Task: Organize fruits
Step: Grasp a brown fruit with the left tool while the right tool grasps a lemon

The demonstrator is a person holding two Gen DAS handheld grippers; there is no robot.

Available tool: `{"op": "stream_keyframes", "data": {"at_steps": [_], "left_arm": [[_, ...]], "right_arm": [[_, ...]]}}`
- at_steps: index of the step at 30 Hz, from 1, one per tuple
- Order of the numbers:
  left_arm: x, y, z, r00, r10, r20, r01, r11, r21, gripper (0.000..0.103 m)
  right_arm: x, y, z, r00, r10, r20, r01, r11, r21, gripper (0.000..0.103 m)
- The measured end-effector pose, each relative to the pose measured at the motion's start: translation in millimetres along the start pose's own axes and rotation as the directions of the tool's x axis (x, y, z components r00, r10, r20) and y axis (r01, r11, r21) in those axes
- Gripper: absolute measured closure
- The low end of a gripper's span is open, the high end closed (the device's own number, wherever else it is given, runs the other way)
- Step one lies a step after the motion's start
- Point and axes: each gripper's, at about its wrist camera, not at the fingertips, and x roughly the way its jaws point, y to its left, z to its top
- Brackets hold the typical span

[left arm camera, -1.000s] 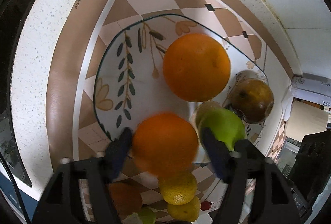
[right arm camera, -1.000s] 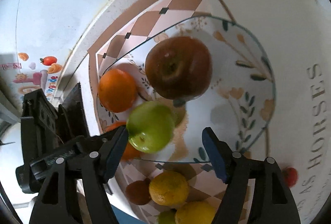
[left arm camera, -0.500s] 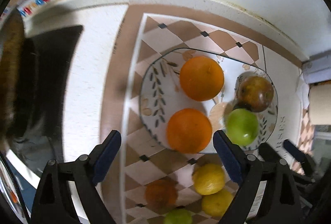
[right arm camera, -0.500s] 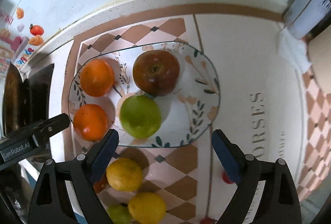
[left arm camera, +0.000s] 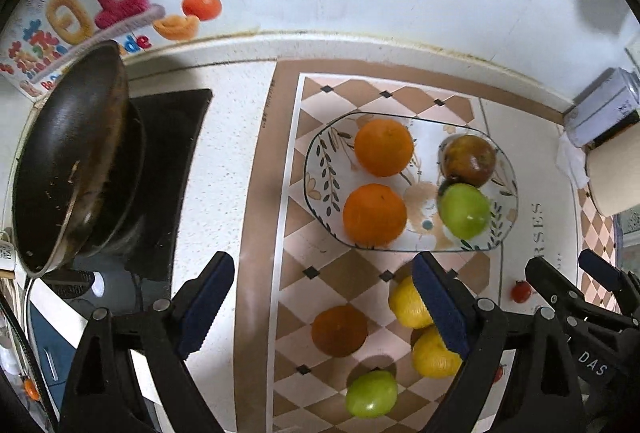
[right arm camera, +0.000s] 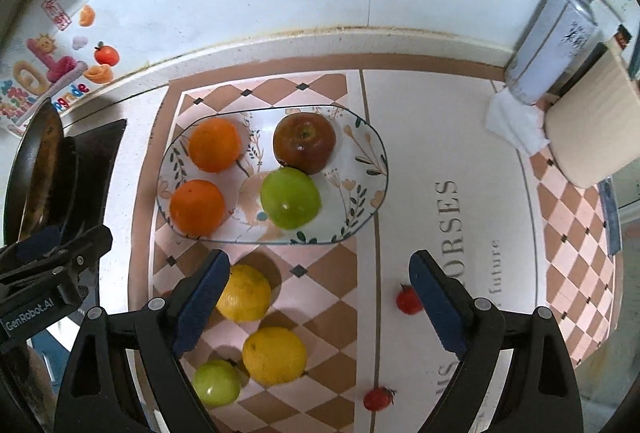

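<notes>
A glass plate with leaf patterns sits on the checkered mat. It holds two oranges, a red apple and a green apple. In front of the plate lie two lemons, a brown fruit and a second green apple. My left gripper is open and empty, high above the mat. My right gripper is open and empty, also raised.
A dark pan sits on a black stove at the left. Two cherry tomatoes lie on the mat at the right. A can, a tissue and a beige container stand at back right.
Both grippers let go of their fruit and rose up and back. The second orange and the green apple now rest on the plate.
</notes>
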Motion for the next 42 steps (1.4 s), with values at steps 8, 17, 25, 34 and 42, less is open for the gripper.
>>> {"op": "stream_keyframes", "data": {"at_steps": [8, 17, 25, 34, 42], "left_arm": [[-53.0, -1.7, -32.5, 0.993, -0.008, 0.117, 0.006, 1.000, 0.021, 0.012], [-92.0, -0.2, -64.3, 0.984, -0.029, 0.177, 0.024, 0.999, 0.035, 0.012], [-75.2, 8.1, -79.7, 0.992, -0.030, 0.124, 0.029, 1.000, 0.010, 0.012], [10.1, 18.4, -90.1, 0.996, 0.019, -0.090, -0.023, 0.999, -0.044, 0.012], [71.5, 6.5, -75.4, 0.970, 0.020, -0.240, -0.027, 0.999, -0.025, 0.012]], "right_arm": [[-50.2, 3.0, -32.7, 0.997, -0.010, 0.080, 0.012, 1.000, -0.021, 0.009], [-98.7, 3.6, -60.7, 0.988, 0.018, 0.155, -0.015, 1.000, -0.017, 0.009], [-48.8, -9.2, -74.0, 0.994, 0.108, 0.012, -0.108, 0.994, 0.026, 0.009], [68.5, -13.1, -89.8, 0.951, 0.219, -0.217, -0.195, 0.973, 0.126, 0.010], [108.4, -1.0, -95.8, 0.932, 0.222, -0.288, -0.196, 0.974, 0.116, 0.011]]}}
